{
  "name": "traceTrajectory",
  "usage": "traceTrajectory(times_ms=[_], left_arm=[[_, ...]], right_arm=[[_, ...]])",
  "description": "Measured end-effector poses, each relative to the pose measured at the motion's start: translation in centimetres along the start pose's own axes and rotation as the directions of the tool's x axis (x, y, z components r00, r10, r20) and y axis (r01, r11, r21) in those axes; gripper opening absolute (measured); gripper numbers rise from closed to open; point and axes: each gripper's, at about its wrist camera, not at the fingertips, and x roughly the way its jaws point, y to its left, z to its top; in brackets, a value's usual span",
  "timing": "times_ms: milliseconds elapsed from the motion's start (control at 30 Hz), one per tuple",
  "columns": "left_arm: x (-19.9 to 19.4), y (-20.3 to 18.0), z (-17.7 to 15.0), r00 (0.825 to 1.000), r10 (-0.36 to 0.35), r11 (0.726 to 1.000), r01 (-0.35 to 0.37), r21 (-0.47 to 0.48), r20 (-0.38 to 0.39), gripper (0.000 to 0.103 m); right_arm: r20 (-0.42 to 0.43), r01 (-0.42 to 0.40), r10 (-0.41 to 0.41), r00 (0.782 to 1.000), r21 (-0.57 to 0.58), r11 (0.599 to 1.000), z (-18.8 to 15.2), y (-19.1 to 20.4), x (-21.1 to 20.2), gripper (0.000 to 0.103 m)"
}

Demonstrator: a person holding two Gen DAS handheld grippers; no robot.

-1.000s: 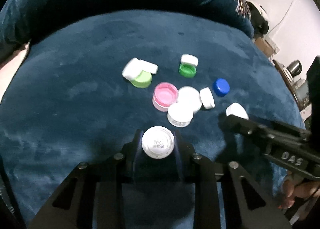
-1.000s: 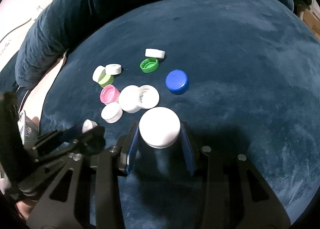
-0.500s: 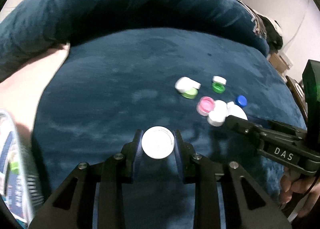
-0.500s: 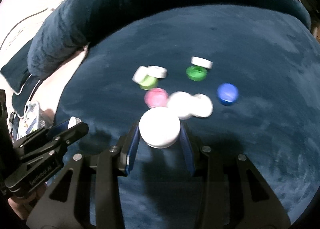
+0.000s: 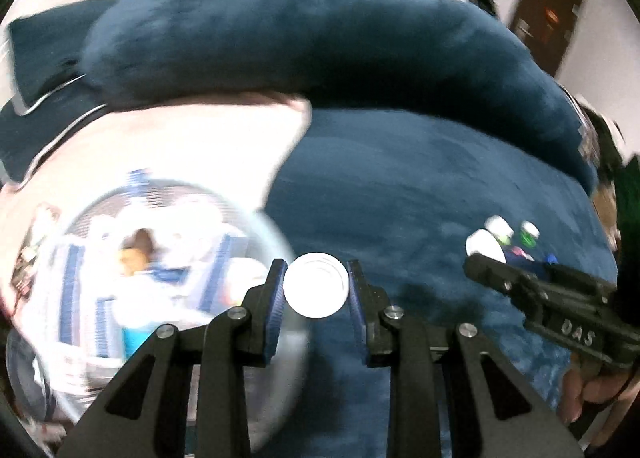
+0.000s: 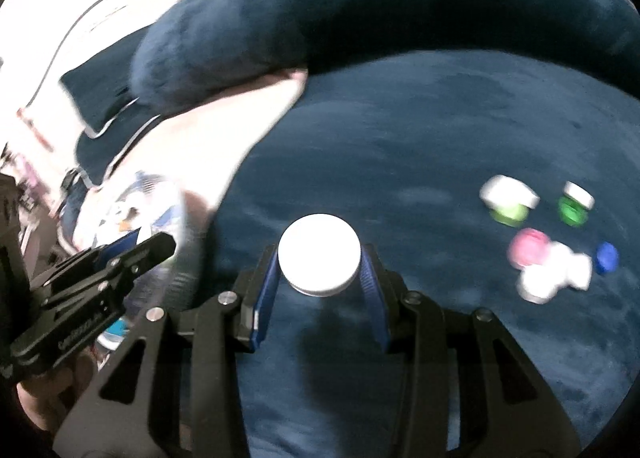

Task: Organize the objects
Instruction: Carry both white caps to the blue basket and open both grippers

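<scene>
My left gripper (image 5: 315,285) is shut on a white cap (image 5: 315,284) and holds it at the right rim of a clear round container (image 5: 140,290) with blurred items inside. My right gripper (image 6: 319,260) is shut on a larger white cap (image 6: 319,258) above the blue cushion (image 6: 420,146). The remaining caps lie in a cluster at the right: a pink cap (image 6: 528,247), a blue cap (image 6: 607,256), two green caps (image 6: 572,210) and several white ones (image 6: 554,274). The cluster also shows small in the left wrist view (image 5: 516,238).
A thick blue bolster (image 5: 320,42) curves along the cushion's far side. Pale bedding (image 6: 208,130) lies left of the cushion. The container shows in the right wrist view (image 6: 152,226) behind the left gripper's body (image 6: 92,290).
Both grippers have swung left, away from the cap cluster, each keeping its white cap. The clear container has come into view under the left gripper.
</scene>
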Motion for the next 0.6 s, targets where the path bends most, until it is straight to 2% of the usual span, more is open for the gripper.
traceTrajectory(times_ms=[133, 300, 367, 400, 433, 467, 500, 533, 600], left_arm=[[-1.9, 5.4, 0.0, 0.996, 0.08, 0.992, -0.076, -0.104, 0.026, 0.03], [-2.3, 8.5, -0.4, 0.992, 0.126, 0.978, -0.12, -0.171, 0.023, 0.03], [-2.1, 8.7, -0.6, 0.991, 0.133, 0.977, -0.128, -0.17, 0.016, 0.03], [-2.1, 8.7, -0.6, 0.99, 0.139, 0.976, -0.134, -0.171, 0.015, 0.037], [-2.2, 8.8, -0.5, 0.989, 0.148, 0.974, -0.145, -0.172, 0.01, 0.047], [-2.2, 8.9, -0.6, 0.987, 0.158, 0.972, -0.154, -0.178, 0.008, 0.071], [-2.4, 9.1, -0.6, 0.986, 0.168, 0.968, -0.163, -0.19, 0.01, 0.088], [-2.6, 9.3, -0.5, 0.984, 0.179, 0.964, -0.172, -0.202, 0.016, 0.09], [-2.7, 9.2, -0.5, 0.981, 0.193, 0.961, -0.185, -0.207, 0.015, 0.093]], right_arm=[[-0.013, -0.089, 0.088, 0.996, -0.083, 0.993, 0.7, 5.6, 1.3, 0.041], [-0.044, -0.187, 0.182, 0.982, -0.154, 0.97, 0.5, 10.8, 2.6, 0.042], [-0.061, -0.252, 0.245, 0.967, -0.143, 0.957, 0.4, 11.5, 3.3, 0.042], [-0.076, -0.3, 0.292, 0.953, -0.122, 0.946, 0.4, 11.5, 3.8, 0.044], [-0.092, -0.33, 0.322, 0.942, -0.092, 0.939, 0.4, 11.2, 4.1, 0.053], [-0.099, -0.332, 0.326, 0.94, -0.051, 0.942, 0.3, 10.7, 4.3, 0.064], [-0.091, -0.329, 0.324, 0.942, -0.034, 0.944, 0.4, 10.4, 4.2, 0.068], [-0.077, -0.324, 0.321, 0.944, -0.022, 0.946, 0.4, 9.7, 3.9, 0.074], [-0.051, -0.281, 0.28, 0.959, -0.013, 0.96, 0.5, 8.6, 3.4, 0.077]])
